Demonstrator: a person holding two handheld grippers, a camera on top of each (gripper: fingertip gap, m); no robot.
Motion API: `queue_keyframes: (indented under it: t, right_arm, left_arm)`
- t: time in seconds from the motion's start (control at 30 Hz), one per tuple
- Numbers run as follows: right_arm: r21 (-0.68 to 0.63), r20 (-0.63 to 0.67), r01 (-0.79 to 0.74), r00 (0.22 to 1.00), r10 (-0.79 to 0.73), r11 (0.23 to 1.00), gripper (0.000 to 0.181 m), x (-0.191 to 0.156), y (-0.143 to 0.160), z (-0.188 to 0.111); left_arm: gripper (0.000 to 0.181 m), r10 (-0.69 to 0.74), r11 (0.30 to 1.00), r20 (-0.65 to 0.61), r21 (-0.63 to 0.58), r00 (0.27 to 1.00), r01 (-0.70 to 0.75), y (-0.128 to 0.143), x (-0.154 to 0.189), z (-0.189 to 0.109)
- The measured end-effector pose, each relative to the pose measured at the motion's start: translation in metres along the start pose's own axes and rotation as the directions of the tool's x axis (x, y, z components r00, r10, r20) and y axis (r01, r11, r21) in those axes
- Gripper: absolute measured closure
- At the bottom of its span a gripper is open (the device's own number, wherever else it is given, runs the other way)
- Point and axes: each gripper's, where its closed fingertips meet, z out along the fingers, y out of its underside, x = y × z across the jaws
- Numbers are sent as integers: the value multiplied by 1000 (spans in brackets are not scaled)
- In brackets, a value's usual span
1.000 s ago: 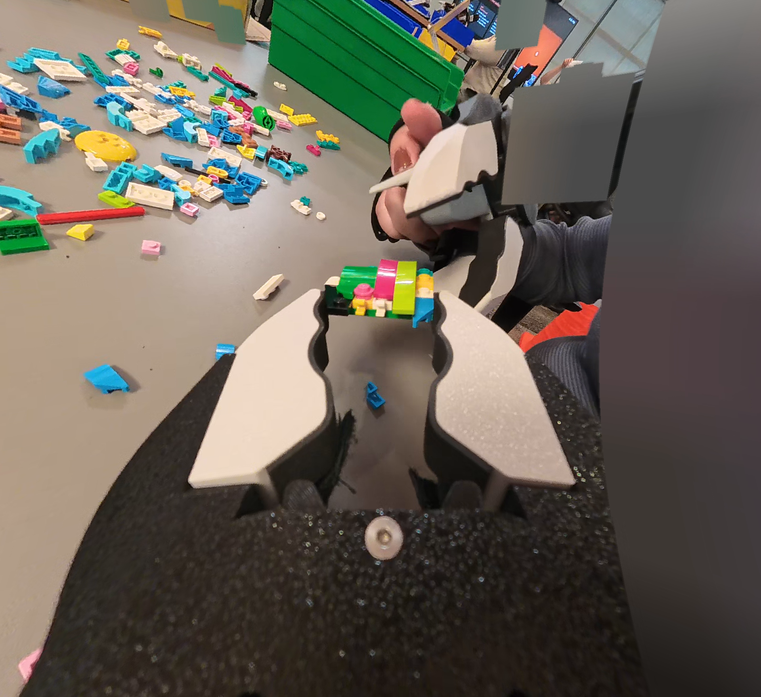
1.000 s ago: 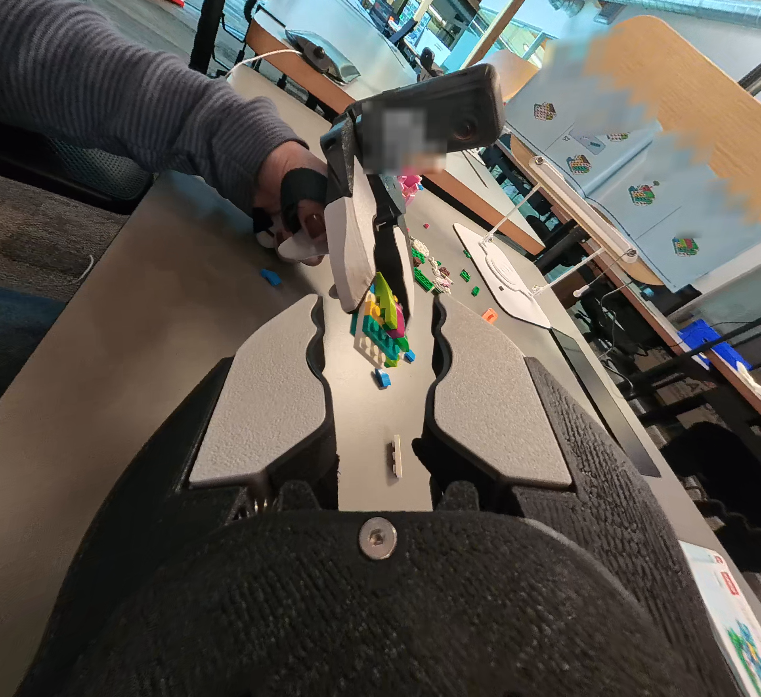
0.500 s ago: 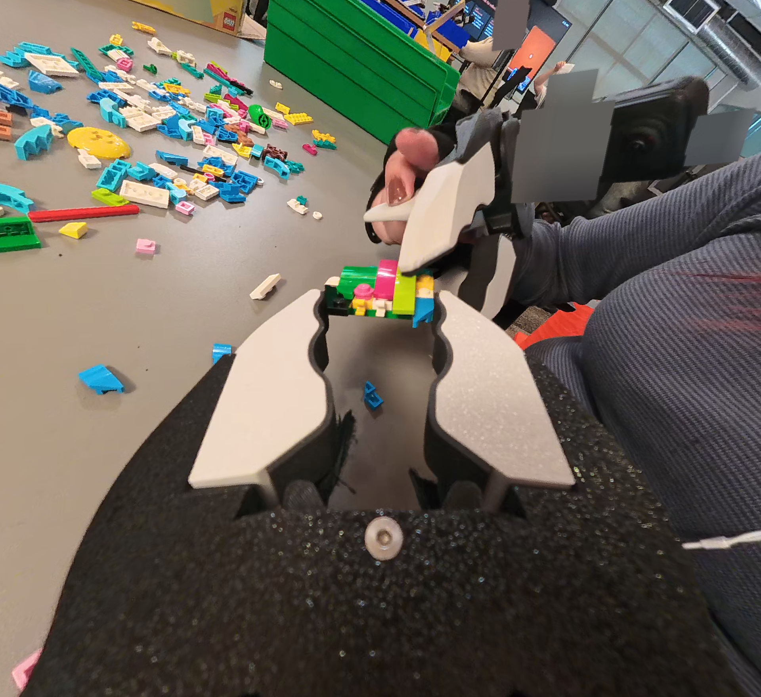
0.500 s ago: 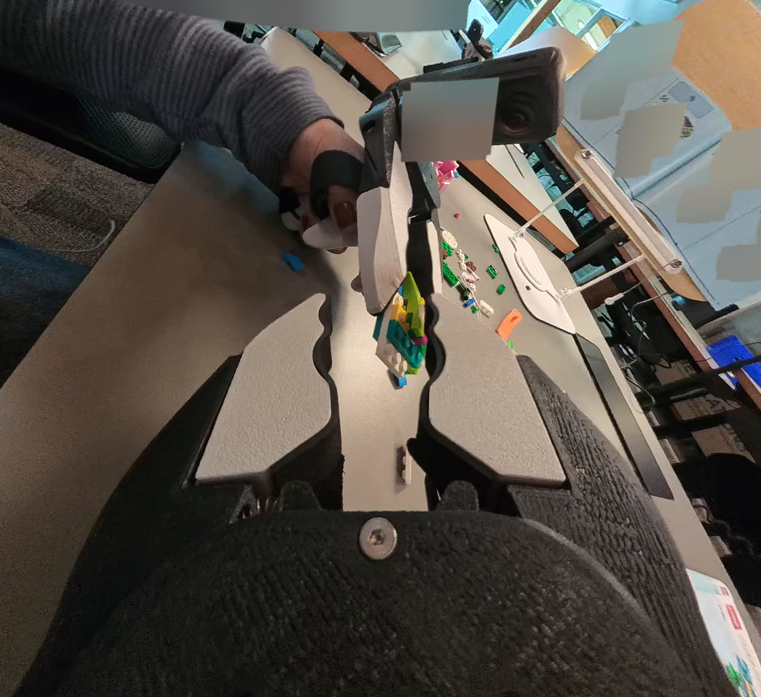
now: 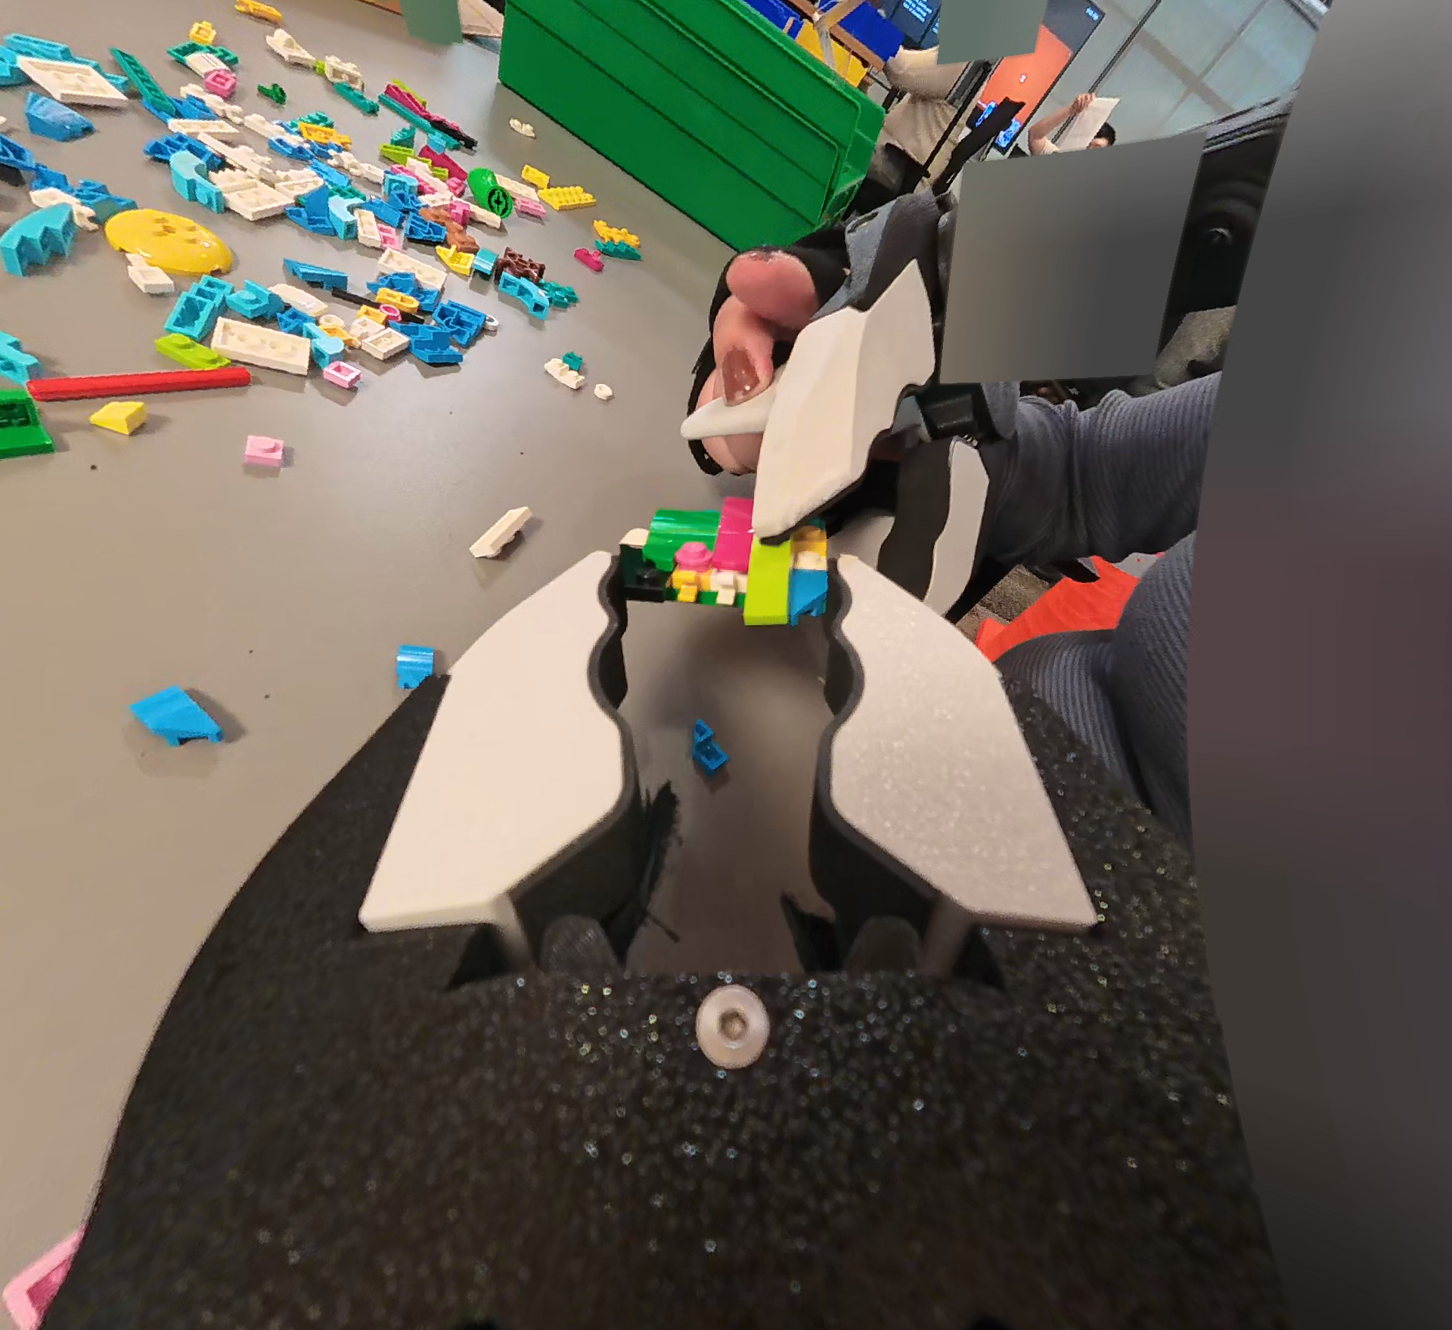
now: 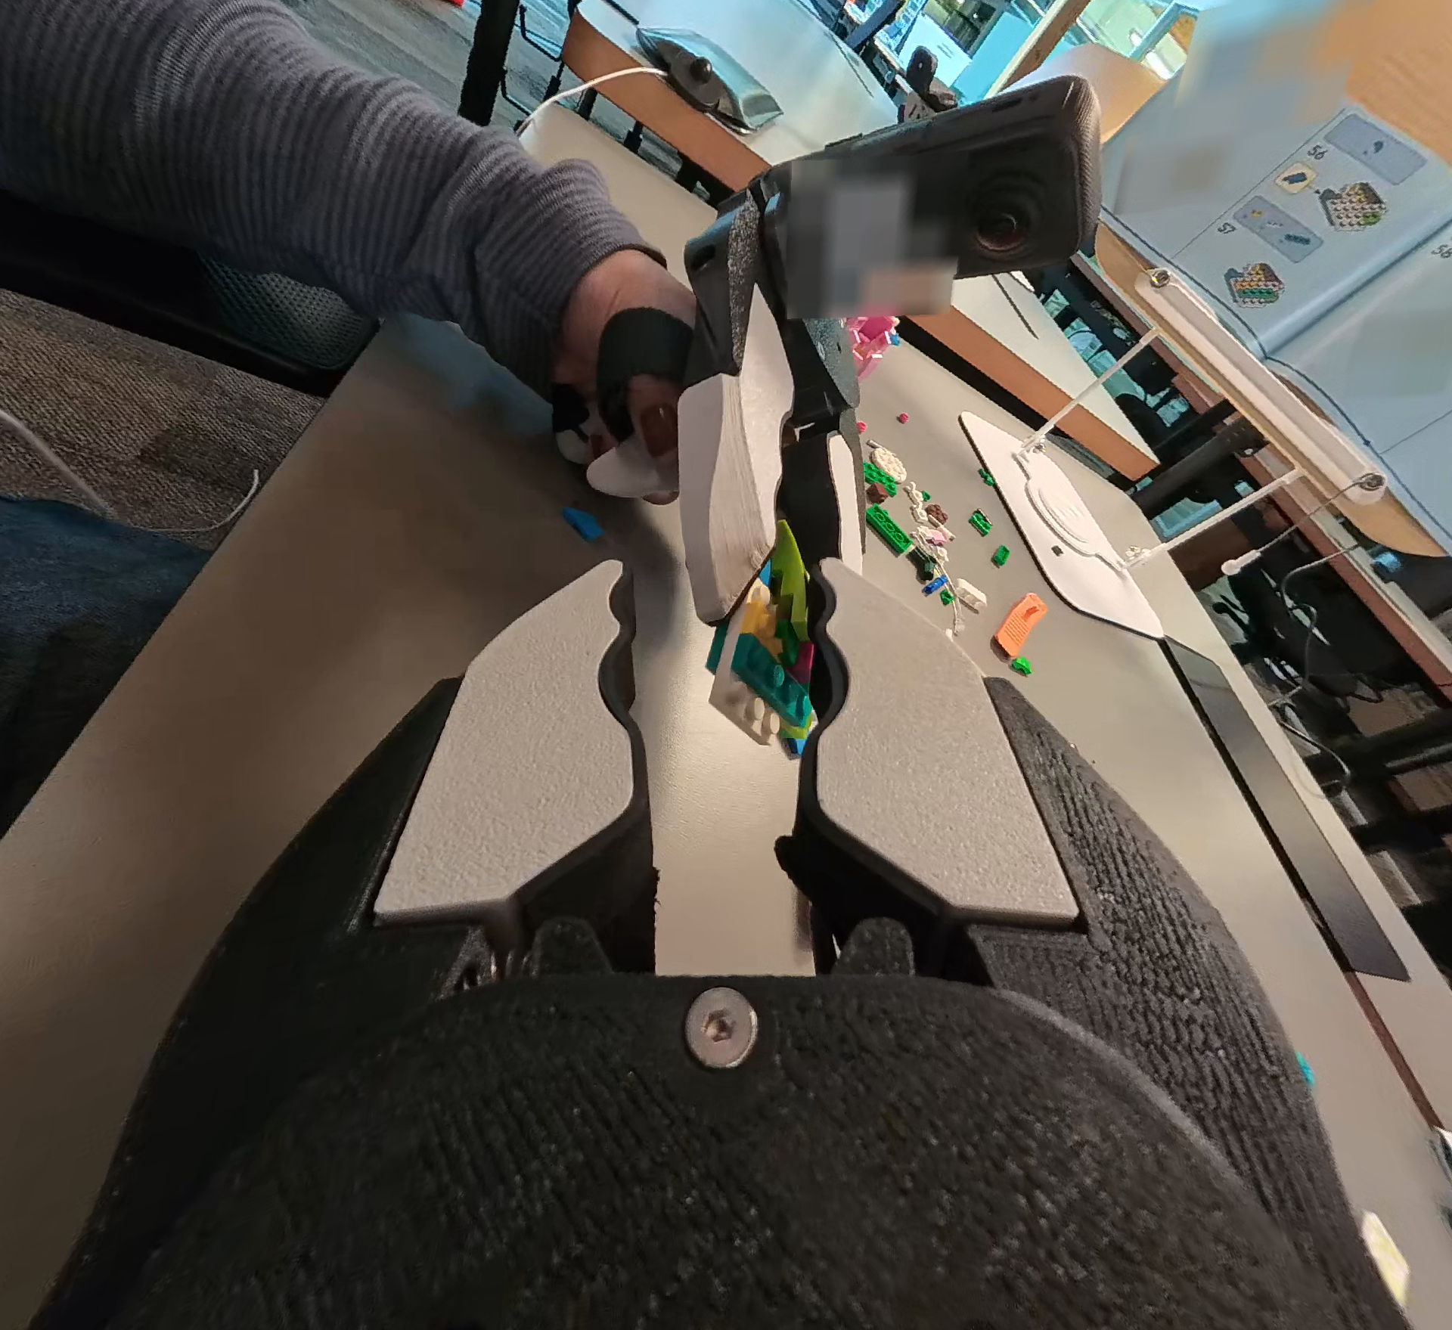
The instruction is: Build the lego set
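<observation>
A small lego assembly (image 5: 723, 566) of green, pink, lime, yellow and blue bricks is clamped between the tips of my left gripper (image 5: 727, 577), lifted above the grey table (image 5: 314, 624). In the right wrist view the same assembly (image 6: 766, 672) hangs from the left gripper (image 6: 786, 577). It sits inside the open jaws of my right gripper (image 6: 719, 577), close against the right finger (image 6: 903, 742). In the left wrist view one white finger (image 5: 833, 412) of the right gripper touches the assembly's top right edge.
Several loose bricks (image 5: 314, 232) lie at the left, with a yellow disc (image 5: 169, 241) and a red bar (image 5: 137, 383). A green bin (image 5: 668, 75) stands behind. A blue piece (image 5: 707, 746) lies below the assembly. An instruction booklet stand (image 6: 1061, 522) and orange separator (image 6: 1020, 621) are at the right. The blue piece (image 5: 707, 746) is about 6 cm from both grippers' fingertips.
The right gripper has closed in on the held assembly; its finger now rests on the top right edge. The assembly now sits between the right gripper's open fingers.
</observation>
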Motion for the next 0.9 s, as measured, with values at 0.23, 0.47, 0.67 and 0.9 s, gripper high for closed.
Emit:
queue_keyframes:
  t: [0.23,0.47,0.67,0.9]
  right_arm:
    - [10,-16,7,1000,-6,1000,143,1,0,1]
    - [-1,-67,37,997,-37,999,151,4,-1,4]
    - [-21,-123,93,988,-95,995,159,8,-1,5]
    - [-1,-128,212,969,-210,977,161,6,-4,1]
  left_arm:
    - [133,-17,1000,-13,2,1000,17,0,0,0]
    - [133,-47,999,-43,17,998,48,-1,2,-1]
    - [133,-60,998,-49,17,997,61,-1,2,0]
    - [133,-65,998,-106,13,992,67,0,10,-1]
